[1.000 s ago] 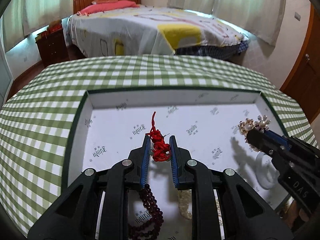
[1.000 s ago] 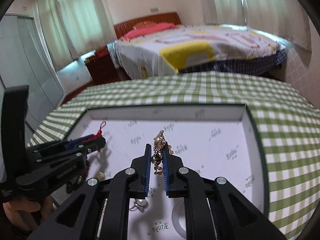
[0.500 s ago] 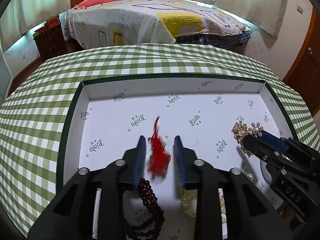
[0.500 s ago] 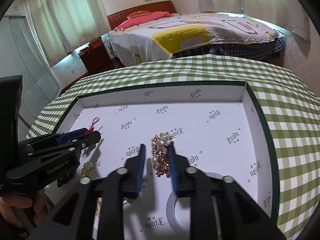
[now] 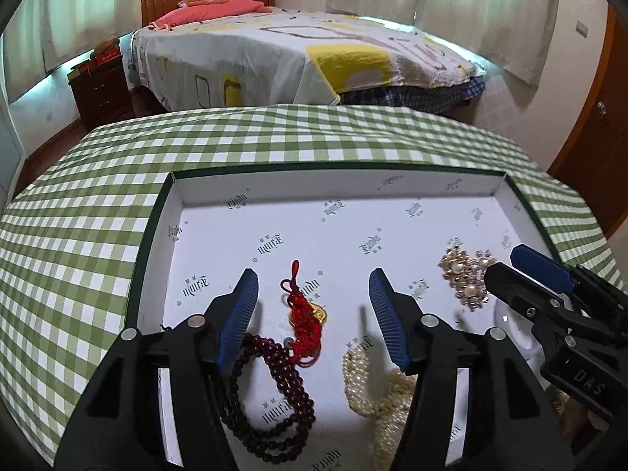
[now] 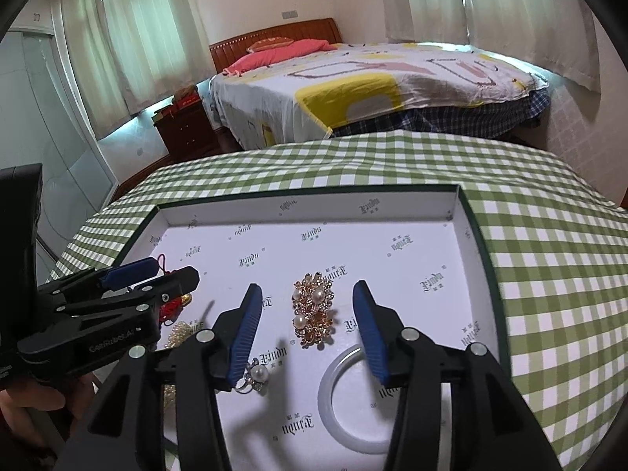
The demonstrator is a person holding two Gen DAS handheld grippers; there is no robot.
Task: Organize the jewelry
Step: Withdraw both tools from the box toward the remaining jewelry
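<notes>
A white, green-rimmed box tray (image 5: pixel 157 231) (image 6: pixel 463 212) lies on the checked table. My left gripper (image 5: pixel 312 286) is open and empty, with a red knotted cord charm (image 5: pixel 304 314) lying on the tray floor between its fingers. A dark red bead bracelet (image 5: pixel 274 404) and a pearl strand (image 5: pixel 373 388) lie closer in. My right gripper (image 6: pixel 306 302) is open and empty, with a gold and pearl brooch (image 6: pixel 314 310) (image 5: pixel 465 274) lying between its fingers. A white bangle (image 6: pixel 349 396) and a pearl ring (image 6: pixel 255 376) lie near it.
The green checked tablecloth (image 5: pixel 98 204) surrounds the tray. A bed (image 5: pixel 314 51) and a wooden nightstand (image 5: pixel 98 82) stand beyond the table. A wooden door (image 5: pixel 588 129) is at the right.
Both grippers have opened and drawn back. The red cord charm and the gold pearl brooch, held a second ago, now lie on the tray floor.
</notes>
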